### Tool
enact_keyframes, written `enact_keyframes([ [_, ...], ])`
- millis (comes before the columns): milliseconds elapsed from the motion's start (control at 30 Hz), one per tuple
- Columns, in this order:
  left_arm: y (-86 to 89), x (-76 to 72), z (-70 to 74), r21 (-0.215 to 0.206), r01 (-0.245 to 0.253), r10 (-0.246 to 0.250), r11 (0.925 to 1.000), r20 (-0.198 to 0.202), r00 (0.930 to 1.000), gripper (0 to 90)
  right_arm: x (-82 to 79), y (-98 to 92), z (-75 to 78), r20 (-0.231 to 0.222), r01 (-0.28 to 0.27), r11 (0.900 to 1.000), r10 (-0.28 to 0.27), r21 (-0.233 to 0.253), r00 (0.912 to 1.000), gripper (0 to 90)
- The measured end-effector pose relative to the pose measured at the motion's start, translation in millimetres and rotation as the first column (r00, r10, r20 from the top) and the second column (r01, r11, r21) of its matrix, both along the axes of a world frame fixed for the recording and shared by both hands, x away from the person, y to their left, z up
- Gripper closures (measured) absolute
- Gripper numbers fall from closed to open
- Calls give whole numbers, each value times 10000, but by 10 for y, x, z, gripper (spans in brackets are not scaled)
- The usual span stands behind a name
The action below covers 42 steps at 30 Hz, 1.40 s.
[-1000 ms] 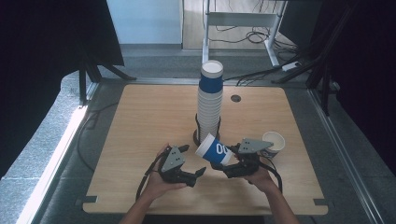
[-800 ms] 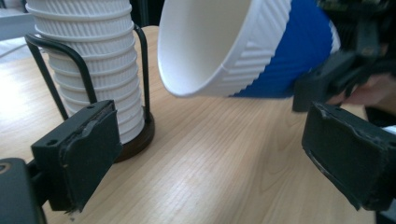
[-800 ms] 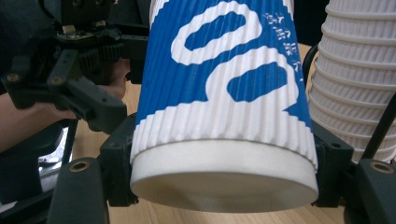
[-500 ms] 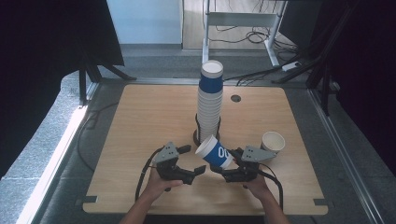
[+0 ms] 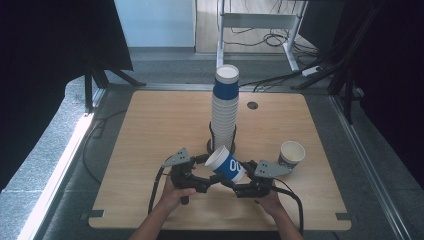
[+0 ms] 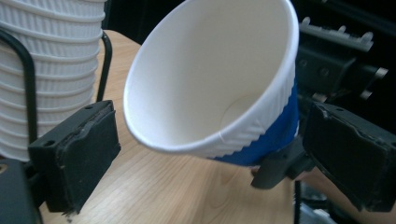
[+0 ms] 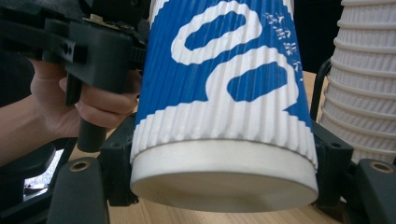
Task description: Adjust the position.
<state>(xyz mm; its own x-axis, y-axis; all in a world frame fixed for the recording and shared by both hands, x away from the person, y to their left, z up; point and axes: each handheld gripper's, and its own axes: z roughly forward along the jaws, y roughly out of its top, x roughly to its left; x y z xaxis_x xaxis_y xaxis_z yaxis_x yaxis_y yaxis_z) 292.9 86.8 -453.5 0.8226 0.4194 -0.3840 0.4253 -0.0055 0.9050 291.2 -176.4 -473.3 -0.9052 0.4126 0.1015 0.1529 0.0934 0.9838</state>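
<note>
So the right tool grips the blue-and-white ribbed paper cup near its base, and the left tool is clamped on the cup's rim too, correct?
Not quite. The right tool does grip the blue-and-white ribbed paper cup near its base, but the left tool is open: in the left gripper view its jaws stand apart on either side of the rim without touching it.

From my high view the table (image 5: 150, 130) is evenly lit from above, the wood bright, while both upper corners fall into black. A pale strip of glare runs down the lower left. In my left gripper view the cup (image 6: 210, 79) is sharp, its inside softly shaded. In my right gripper view, background edges go soft.
</note>
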Motion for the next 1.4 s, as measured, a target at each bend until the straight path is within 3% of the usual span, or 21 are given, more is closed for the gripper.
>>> enact_keyframes([
  [400,-81,136,-45,-1043,260,-347,9942,-822,9960,37,-20,26,-52,108,20,9997,-23,258,9999,289],
  [533,-128,162,-26,-991,368,-453,9944,-849,9954,42,-24,55,-68,130,-30,9998,27,200,9999,289],
  [1000,-101,172,-52,-1245,352,-421,9916,-532,9977,114,-10,92,-94,19,-166,9998,166,-55,9999,285],
  [1400,-85,158,-51,-1191,340,-370,9923,-227,9991,135,4,112,-94,-142,-277,9995,275,-169,9995,275],
])
